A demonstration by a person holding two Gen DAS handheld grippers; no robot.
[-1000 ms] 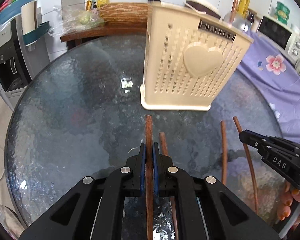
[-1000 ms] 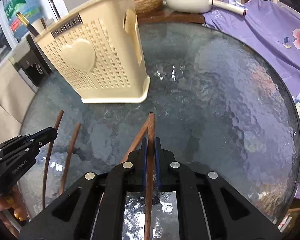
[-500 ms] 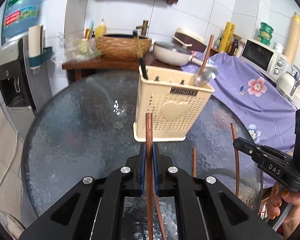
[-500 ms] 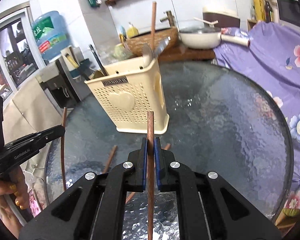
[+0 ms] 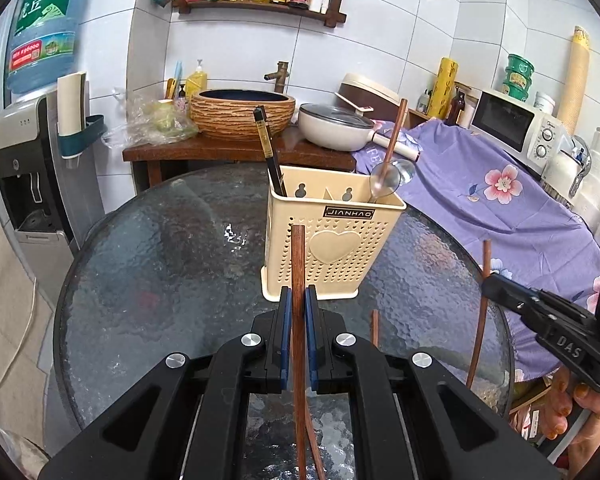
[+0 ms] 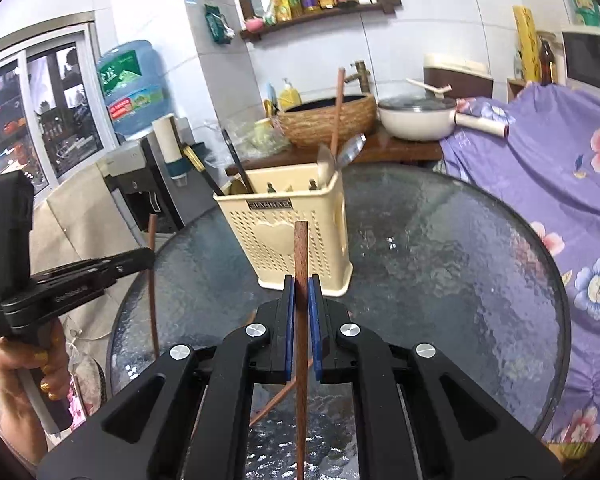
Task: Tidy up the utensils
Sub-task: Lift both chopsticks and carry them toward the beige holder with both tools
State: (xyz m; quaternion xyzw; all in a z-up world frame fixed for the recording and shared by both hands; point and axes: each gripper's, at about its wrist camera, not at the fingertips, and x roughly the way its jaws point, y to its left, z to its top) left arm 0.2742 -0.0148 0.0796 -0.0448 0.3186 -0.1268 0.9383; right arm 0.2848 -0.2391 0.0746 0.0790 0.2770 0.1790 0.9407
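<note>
Left wrist view: the left gripper (image 5: 296, 300) has its blue pads pressed tight on 1 brown wooden chopstick (image 5: 298, 256), a straight square-ended stick that rises above the fingertips and overlaps the front of the cream utensil holder (image 5: 332, 248). The holder stands upright on the round glass table (image 5: 160, 260), perforated, with a raised heart and a small dark label. In it stand a dark chopstick (image 5: 269, 148) at the left and a metal spoon (image 5: 388, 178) with a brown stick beside it at the right. Another brown chopstick (image 5: 375, 326) lies on the glass just right of the left gripper; most of it is hidden behind the gripper body. At the right edge the right gripper (image 5: 488, 284) is clamped on its own chopstick (image 5: 480, 312), held nearly upright; the hand (image 5: 572, 408) below is cut off by the frame.

Right wrist view: the right gripper (image 6: 301, 300) is closed on 1 brown chopstick (image 6: 301, 256), its tip in front of the holder (image 6: 292, 236). The label there is too blurred to read. At the left, the left gripper (image 6: 150, 258) pinches a chopstick (image 6: 153, 292) upright beyond the table edge. A loose chopstick (image 6: 276, 400) shows on the glass between the gripper's arms, mostly covered.
</note>
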